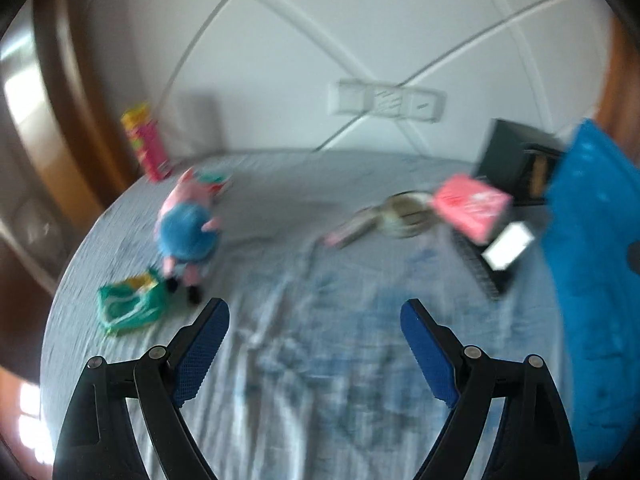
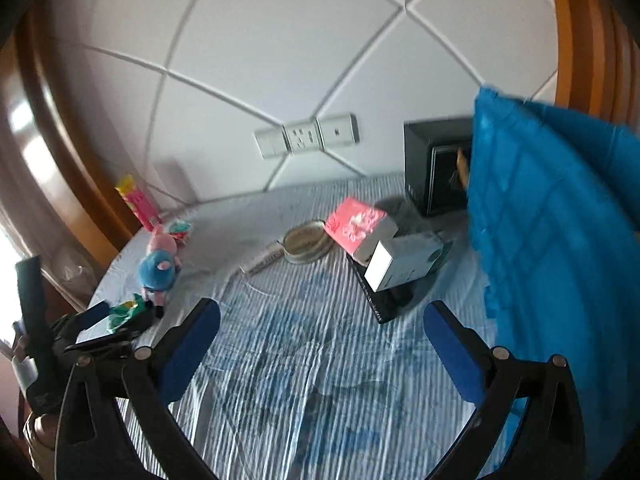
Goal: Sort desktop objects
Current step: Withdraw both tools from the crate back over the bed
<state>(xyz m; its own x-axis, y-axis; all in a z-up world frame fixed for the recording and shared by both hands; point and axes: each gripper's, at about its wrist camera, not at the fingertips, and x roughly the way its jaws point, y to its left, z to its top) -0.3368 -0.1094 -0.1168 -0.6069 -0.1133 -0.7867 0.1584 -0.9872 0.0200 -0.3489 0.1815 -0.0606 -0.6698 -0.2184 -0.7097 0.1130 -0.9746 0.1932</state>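
A striped blue-white cloth [image 2: 304, 360] covers the worktop, backed by a white panelled wall [image 2: 280, 60] with sockets [image 2: 308, 136] and wood trim at the frame edges. Both the left gripper [image 1: 314, 312] and right gripper [image 2: 320, 316] have jaws wide open and empty, low in their frames. Well above them lie a pink-and-blue plush [image 2: 158, 266] at left, a green packet [image 1: 130, 306], a round tin [image 2: 306, 242] at centre, a pink box [image 2: 356, 228] and white box [image 2: 400, 264] at right, beside a blue cloth [image 2: 552, 240]
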